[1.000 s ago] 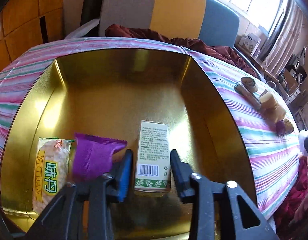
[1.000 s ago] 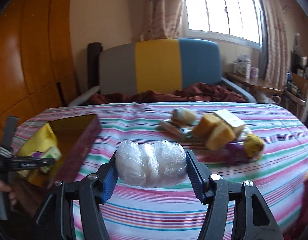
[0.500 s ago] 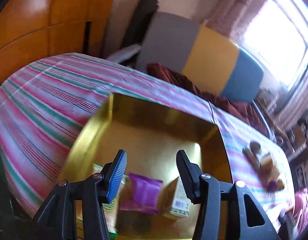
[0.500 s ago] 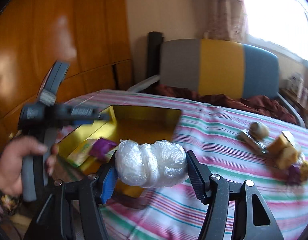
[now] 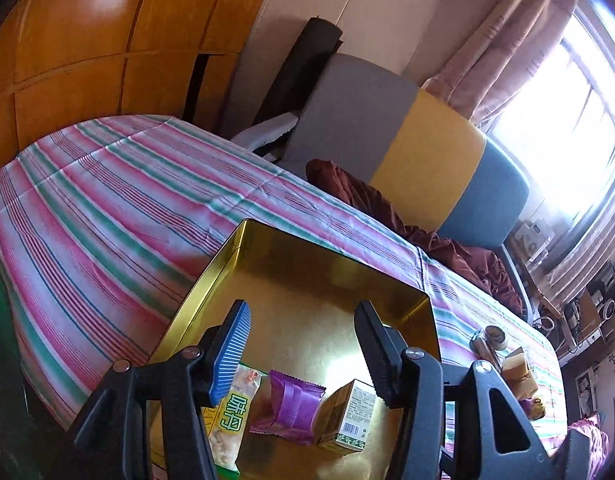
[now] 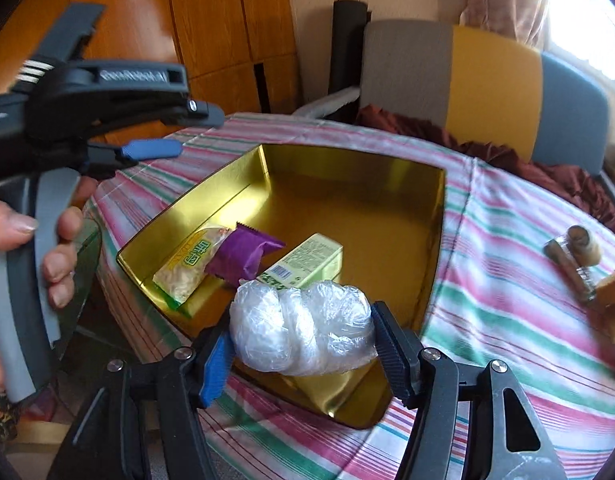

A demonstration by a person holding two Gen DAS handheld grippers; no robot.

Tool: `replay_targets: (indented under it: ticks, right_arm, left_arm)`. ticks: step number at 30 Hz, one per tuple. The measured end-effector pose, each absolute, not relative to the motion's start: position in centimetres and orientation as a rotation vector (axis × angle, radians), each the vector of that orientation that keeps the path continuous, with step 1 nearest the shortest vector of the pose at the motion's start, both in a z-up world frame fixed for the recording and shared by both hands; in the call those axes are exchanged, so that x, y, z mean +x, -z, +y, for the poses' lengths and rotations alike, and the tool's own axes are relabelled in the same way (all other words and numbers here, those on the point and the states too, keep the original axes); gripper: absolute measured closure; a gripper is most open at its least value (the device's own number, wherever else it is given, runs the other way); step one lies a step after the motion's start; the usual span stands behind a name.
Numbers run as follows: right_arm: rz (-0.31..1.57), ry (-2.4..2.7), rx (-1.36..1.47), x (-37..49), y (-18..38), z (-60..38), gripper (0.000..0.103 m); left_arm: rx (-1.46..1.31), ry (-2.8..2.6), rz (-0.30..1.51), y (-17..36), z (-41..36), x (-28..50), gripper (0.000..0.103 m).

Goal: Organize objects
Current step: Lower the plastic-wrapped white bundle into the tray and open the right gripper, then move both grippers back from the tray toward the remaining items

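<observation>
A gold tin (image 5: 331, 249) (image 6: 436, 240) sits on the striped tablecloth. Inside it lie a yellow snack packet (image 5: 227, 420) (image 6: 191, 264), a purple packet (image 5: 293, 406) (image 6: 243, 254) and a green box (image 5: 349, 416) (image 6: 307, 264). My left gripper (image 5: 303, 314) (image 6: 195, 132) hovers above the tin's near side; its jaws are opening with nothing between them. My right gripper (image 6: 303, 334) is shut on a clear plastic-wrapped bundle (image 6: 303, 326), held over the tin's near edge, in front of the green box.
Loose items lie on the table's right side: a cork-topped jar (image 5: 492, 339) (image 6: 581, 250) and tan blocks (image 5: 517, 372) (image 6: 614, 292). A grey, yellow and blue chair (image 5: 427, 152) (image 6: 487, 84) stands behind the table. A person's hand (image 6: 55, 248) grips the left handle.
The left gripper let go of the green box, opened wider, rose and rolled away from the tin floor. The right gripper carried the bundle leftwards to the tin's near edge.
</observation>
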State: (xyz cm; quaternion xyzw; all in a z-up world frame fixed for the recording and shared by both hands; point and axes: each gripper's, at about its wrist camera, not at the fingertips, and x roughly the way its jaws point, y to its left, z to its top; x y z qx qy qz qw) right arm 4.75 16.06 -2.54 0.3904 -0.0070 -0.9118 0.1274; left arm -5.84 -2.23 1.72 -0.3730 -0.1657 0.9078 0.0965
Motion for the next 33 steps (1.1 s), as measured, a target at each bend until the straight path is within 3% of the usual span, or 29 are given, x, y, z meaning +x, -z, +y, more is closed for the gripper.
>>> replay_targets:
  ticks: [10, 33]
  right_arm:
    - [-0.104, 2.637, 1.201, 4.3, 3.5, 16.5, 0.026]
    - [-0.176, 2.829, 1.089, 6.3, 0.4, 21.5, 0.021]
  left_arm:
    - [-1.093, -2.682, -0.482, -1.7, -1.7, -5.5, 0.048]
    - [-1.139, -2.534, -0.304, -0.4, 3.7, -3.7, 0.048]
